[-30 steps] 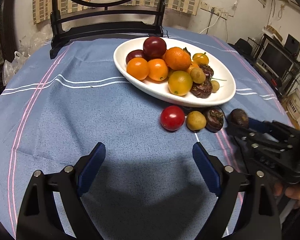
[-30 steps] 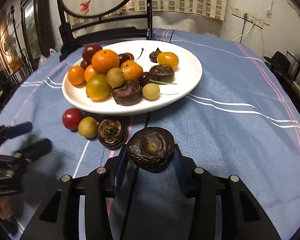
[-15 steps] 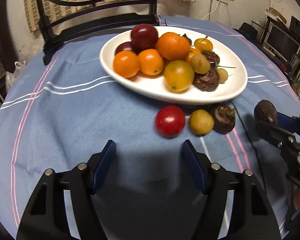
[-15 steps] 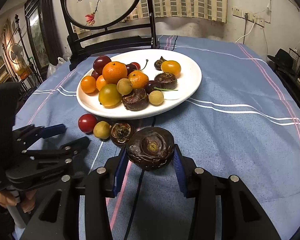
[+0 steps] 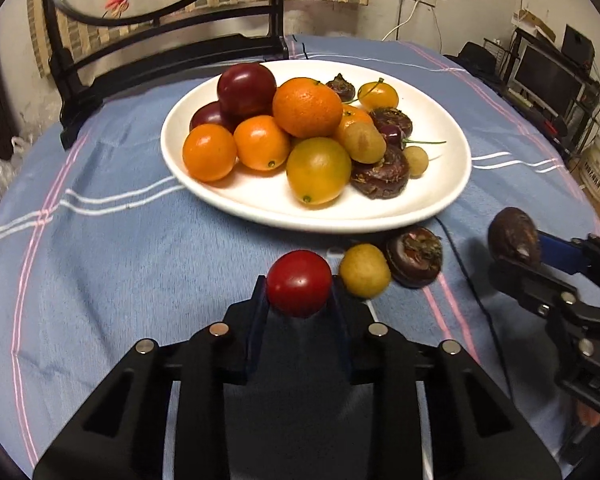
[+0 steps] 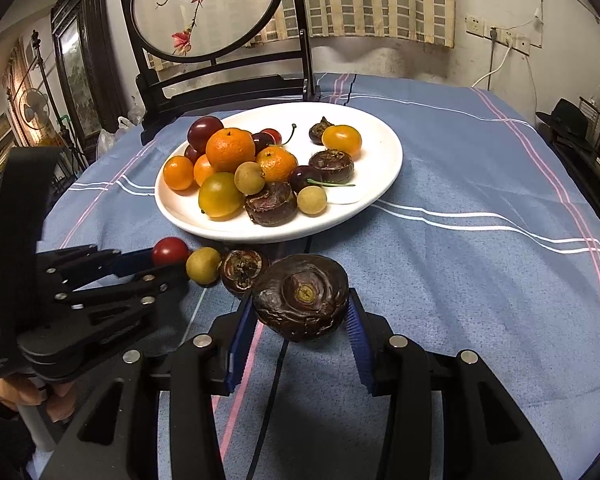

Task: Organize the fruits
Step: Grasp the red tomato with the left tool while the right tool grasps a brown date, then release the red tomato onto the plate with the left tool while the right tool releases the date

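A white plate (image 5: 440,184) (image 6: 380,148) piled with oranges, plums, cherries and dark water chestnuts stands mid-table. My left gripper (image 5: 299,294) (image 6: 168,258) is shut on a red cherry tomato (image 5: 299,288) (image 6: 170,251) just in front of the plate. Beside it on the cloth lie a small yellow fruit (image 5: 364,270) (image 6: 203,265) and a dark water chestnut (image 5: 414,256) (image 6: 242,270). My right gripper (image 6: 300,316) (image 5: 518,250) is shut on another dark water chestnut (image 6: 300,296) (image 5: 512,236), held above the cloth right of the loose fruits.
The round table has a blue striped cloth (image 5: 100,248) (image 6: 480,280). A black framed screen stand (image 5: 160,52) (image 6: 220,80) stands at the far edge behind the plate. A thin black cable (image 5: 468,280) lies on the cloth near the plate's right side.
My left gripper has moved forward and closed on the red cherry tomato. My right gripper has risen a little, still holding its water chestnut.
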Available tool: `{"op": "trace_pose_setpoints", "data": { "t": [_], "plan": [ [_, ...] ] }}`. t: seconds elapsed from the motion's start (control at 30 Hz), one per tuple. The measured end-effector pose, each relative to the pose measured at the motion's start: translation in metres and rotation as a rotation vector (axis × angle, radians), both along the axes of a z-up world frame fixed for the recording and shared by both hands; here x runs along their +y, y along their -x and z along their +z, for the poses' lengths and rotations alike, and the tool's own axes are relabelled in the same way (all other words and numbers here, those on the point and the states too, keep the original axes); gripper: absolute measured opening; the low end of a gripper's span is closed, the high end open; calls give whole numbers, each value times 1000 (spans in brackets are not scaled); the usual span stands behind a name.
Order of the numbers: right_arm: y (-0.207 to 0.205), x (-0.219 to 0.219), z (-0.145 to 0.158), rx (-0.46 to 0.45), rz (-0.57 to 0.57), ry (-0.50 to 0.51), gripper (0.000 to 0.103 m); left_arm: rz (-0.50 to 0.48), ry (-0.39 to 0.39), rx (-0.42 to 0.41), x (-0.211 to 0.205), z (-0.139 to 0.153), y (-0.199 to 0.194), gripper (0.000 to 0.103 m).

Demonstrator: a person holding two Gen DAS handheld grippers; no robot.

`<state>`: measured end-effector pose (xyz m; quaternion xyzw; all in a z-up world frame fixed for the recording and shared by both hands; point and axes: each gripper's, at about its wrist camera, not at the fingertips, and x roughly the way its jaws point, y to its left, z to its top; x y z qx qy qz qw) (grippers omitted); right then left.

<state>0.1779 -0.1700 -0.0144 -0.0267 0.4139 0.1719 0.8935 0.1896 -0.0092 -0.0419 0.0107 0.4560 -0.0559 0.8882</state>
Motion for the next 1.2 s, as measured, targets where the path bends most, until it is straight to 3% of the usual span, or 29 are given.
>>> {"op": "trace_pose_setpoints", "data": {
  "t": [0.43, 0.7, 1.0, 1.2],
  "plan": [
    [8, 2, 17, -79, 12, -96, 45, -36, 65, -73, 3, 48, 25, 29],
    [-33, 13, 43, -136, 45, -66, 45, -47, 72, -84, -7, 75, -27, 29],
    [-90, 22, 26, -133, 43, -34, 45, -8, 48, -68, -15, 72, -99, 29],
    [-103, 30, 11, -123, 54, -5, 45, 15, 7, -61, -23, 59, -121, 29]
  ]
}}
